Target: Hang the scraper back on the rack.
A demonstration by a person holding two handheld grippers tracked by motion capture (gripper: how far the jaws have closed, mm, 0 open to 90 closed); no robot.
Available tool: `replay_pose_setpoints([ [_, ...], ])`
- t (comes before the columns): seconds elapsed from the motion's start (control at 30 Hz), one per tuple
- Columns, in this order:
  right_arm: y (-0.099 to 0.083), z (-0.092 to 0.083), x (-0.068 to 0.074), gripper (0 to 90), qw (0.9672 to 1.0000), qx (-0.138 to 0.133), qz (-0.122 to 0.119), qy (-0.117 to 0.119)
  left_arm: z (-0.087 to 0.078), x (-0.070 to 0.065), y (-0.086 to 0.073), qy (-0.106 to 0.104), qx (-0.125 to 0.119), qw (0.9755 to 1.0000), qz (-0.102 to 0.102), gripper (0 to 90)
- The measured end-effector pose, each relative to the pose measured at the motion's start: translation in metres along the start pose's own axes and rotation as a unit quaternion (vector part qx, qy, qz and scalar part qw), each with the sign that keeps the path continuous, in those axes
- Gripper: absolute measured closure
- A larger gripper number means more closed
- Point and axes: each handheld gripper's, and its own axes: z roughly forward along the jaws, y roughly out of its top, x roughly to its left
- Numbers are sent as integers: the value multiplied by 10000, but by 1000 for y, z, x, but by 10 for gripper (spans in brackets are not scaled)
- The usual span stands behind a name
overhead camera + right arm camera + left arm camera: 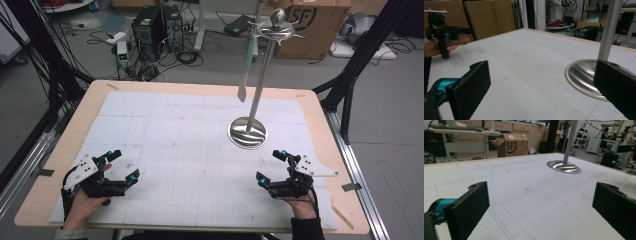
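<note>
my left gripper [122, 164] and right gripper [268, 164] both gape wide with nothing between the jaws, low over the white mat [190, 145], the steel stand [248, 132] just beyond my right one.

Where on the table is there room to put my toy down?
The big white mat is bare between the left gripper and the right gripper, and across its whole far-left part. The one busy spot is far right, where the metal stand sits with a pale utensil hanging from its top.
</note>
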Motion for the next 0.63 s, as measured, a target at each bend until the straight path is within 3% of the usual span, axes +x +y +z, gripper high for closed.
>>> replay_pose_setpoints([
  [0.1,-1,0,0,2,10000,-21,28,-44,-6,-2,-3,-17,-122,9999,-38,16],
  [0.4,-3,-1,-1,2,9999,-78,-55,-87,-11,-4,-3,-59,-20,9999,154,16],
  [0.53,-3,-1,0,2,9999,-56,-39,-87,-12,-5,-2,80,-18,9996,274,17],
  [0.63,-4,0,1,2,9999,-22,-71,-70,-13,-6,-2,43,-37,9996,281,16],
])
